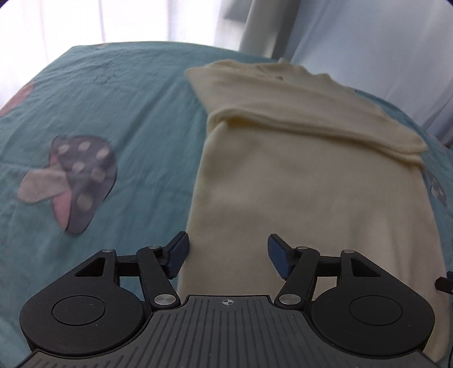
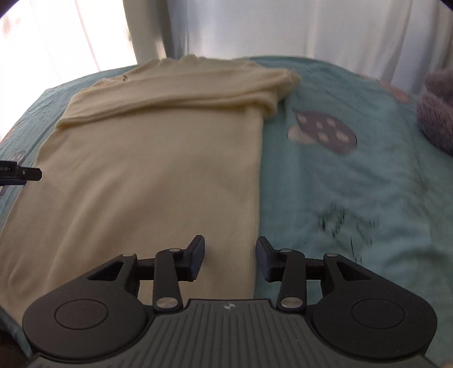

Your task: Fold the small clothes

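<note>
A cream ribbed knit top (image 1: 305,181) lies flat on the teal bedsheet (image 1: 113,107), with a sleeve folded across its upper part (image 1: 311,119). My left gripper (image 1: 228,256) hovers over the garment's left edge, open, with nothing pinched between its blue pads. In the right wrist view the same top (image 2: 147,169) fills the left half. My right gripper (image 2: 230,260) stands open above its right edge, jaws apart and holding nothing. A tip of the left gripper (image 2: 28,174) shows at the far left of that view, and a bit of the right gripper (image 1: 444,284) shows at the left view's right border.
The sheet carries mushroom prints (image 1: 76,181) (image 2: 322,131). A grey-purple fuzzy item (image 2: 436,113) sits at the bed's right side. White curtains (image 2: 254,28) and a bright window (image 1: 99,19) lie beyond the far edge of the bed.
</note>
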### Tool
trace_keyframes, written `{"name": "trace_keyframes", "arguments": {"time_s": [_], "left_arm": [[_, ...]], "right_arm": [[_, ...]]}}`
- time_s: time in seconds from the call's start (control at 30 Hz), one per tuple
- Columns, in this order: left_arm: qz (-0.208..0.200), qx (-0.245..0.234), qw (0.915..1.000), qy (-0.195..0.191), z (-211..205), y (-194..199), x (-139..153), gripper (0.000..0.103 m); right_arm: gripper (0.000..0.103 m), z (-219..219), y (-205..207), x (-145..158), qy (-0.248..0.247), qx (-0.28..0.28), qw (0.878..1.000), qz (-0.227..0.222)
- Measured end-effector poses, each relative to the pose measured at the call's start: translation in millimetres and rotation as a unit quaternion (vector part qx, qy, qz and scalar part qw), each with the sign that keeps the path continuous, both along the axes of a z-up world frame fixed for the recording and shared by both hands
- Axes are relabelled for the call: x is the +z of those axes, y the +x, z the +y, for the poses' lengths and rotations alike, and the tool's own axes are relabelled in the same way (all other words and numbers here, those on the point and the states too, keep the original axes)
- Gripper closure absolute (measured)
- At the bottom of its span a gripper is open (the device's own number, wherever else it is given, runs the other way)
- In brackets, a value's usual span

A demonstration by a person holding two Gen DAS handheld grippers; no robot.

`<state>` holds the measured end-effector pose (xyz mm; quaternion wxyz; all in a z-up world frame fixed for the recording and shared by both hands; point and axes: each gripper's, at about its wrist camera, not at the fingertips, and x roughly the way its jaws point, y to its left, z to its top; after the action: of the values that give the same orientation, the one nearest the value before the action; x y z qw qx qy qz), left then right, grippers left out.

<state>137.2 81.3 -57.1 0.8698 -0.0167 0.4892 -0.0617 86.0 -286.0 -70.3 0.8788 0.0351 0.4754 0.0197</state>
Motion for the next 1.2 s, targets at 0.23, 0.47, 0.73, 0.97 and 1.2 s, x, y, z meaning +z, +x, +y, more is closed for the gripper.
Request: {"name": "trace_keyframes", "arguments": {"time_s": [0.23, 0.47, 0.73, 0.97, 1.2], "left_arm": [[0.039, -0.041, 0.9983, 0.010, 10, -47, 1, 0.040], [0.071, -0.041, 0.9960, -0.037, 27, -59, 6, 0.049], [0.110, -0.037, 0.9889, -0.092, 38, -68, 4, 0.061], [0.123, -0.038, 0.9870, -0.096, 41, -71, 0, 0.084], [0.137, -0.029, 0.9841, -0.108, 44, -73, -1, 0.092]], "right_arm": [[0.064, 4, -51, 1, 0.031, 0.016, 0.998, 0.044], [0.064, -4, -67, 1, 0.054, 0.008, 0.997, 0.058], [0.079, -8, -74, 0, 0.100, 0.007, 0.992, 0.077], [0.093, -14, -75, -2, 0.120, -0.004, 0.989, 0.087], [0.097, -20, -74, -4, 0.147, -0.012, 0.985, 0.090]]}}
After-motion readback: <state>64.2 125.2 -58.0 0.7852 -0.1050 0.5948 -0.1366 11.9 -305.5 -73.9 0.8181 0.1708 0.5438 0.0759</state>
